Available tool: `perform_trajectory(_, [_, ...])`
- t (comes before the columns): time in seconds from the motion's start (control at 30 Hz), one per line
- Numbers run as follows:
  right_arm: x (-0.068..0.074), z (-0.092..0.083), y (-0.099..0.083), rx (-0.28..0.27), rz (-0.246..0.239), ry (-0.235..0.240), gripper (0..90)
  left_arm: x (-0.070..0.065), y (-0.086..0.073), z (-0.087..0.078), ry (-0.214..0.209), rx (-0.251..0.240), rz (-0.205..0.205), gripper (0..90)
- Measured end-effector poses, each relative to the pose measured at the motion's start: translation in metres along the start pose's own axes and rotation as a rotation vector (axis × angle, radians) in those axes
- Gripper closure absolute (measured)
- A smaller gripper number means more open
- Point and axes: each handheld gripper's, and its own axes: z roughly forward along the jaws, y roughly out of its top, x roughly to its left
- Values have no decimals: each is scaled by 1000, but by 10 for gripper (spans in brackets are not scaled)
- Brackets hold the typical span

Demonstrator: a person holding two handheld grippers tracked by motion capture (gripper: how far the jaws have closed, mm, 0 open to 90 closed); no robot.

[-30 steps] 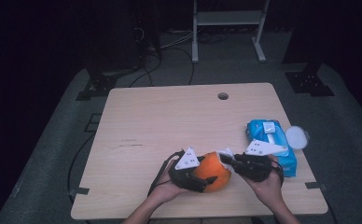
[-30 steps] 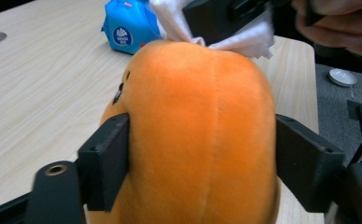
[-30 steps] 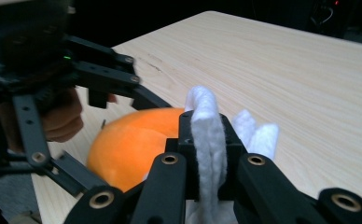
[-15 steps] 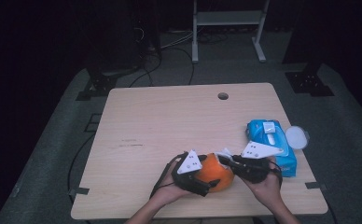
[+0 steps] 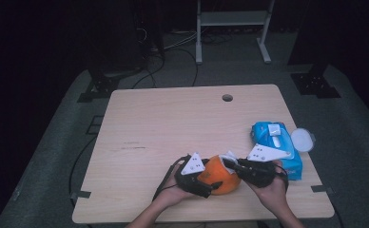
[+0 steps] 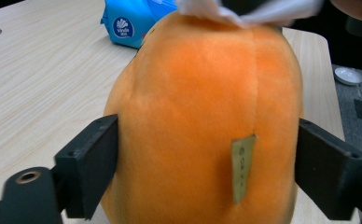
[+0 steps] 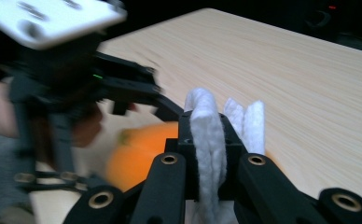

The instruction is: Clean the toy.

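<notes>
High view shows an orange plush toy (image 5: 219,175) near the front edge of the wooden table (image 5: 173,128), between the two grippers. Left gripper (image 6: 207,168) has its jaws pressing on both sides of the toy, having just closed further on it. Right gripper (image 7: 209,154) is clamped on a folded white wipe (image 7: 207,140) that touches the toy's top. A blue wipes pack (image 5: 275,142) lies just beside the right hand.

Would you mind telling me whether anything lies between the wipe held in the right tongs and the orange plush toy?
Nothing visible does: the white wipe, clamped in the right tongs, sits right at the top of the orange plush toy.
</notes>
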Motion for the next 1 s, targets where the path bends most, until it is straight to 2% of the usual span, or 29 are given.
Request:
perform_trajectory(0.03, [4,1,1,4,-9,18,836,0,1,0,1,2,6,164])
perform_trajectory(0.1, [9,5,1,19,-61,0,836,0,1,-1,1,5,9,166])
perform_trajectory(0.13, [8,5,1,21,-65,-4,836,0,0,-2,-1,2,5,176])
perform_trajectory(0.17, [5,4,1,21,-48,-6,836,1,0,-3,-3,2,2,176])
perform_trajectory(0.27, [-11,-1,-4,18,-21,-53,835,1,1,-2,-1,-5,-3,176])
perform_trajectory(0.3, [-16,-2,-6,11,5,-54,835,0,1,-2,0,-7,-4,176])
perform_trajectory(0.37, [-17,-4,-8,13,20,-56,837,0,1,1,2,-8,-4,176])
perform_trajectory(0.43, [-10,-3,-6,13,22,-30,838,0,1,1,3,-6,-21,181])
perform_trajectory(0.53, [7,3,-1,24,-24,20,837,2,0,-1,5,-11,-36,209])
perform_trajectory(0.6, [13,6,1,32,-50,19,837,2,1,-3,7,-13,-28,237])
perform_trajectory(0.7, [3,3,0,25,-43,-10,836,3,3,-5,-8,-23,-28,264])
perform_trajectory(0.73, [-3,2,-1,24,-38,-27,836,3,3,-6,-19,-28,-8,261])
perform_trajectory(0.77, [-12,0,-4,21,-8,-32,835,3,3,-6,-27,-30,2,242])
perform_trajectory(0.83, [-20,-3,-8,16,35,-32,834,2,2,-5,-39,-43,9,193])
perform_trajectory(0.93, [-26,-4,-12,31,31,-72,836,4,1,-4,-32,-45,17,81])
perform_trajectory(1.0, [-31,-5,-14,29,58,-82,836,6,-2,-2,-23,-41,2,60])
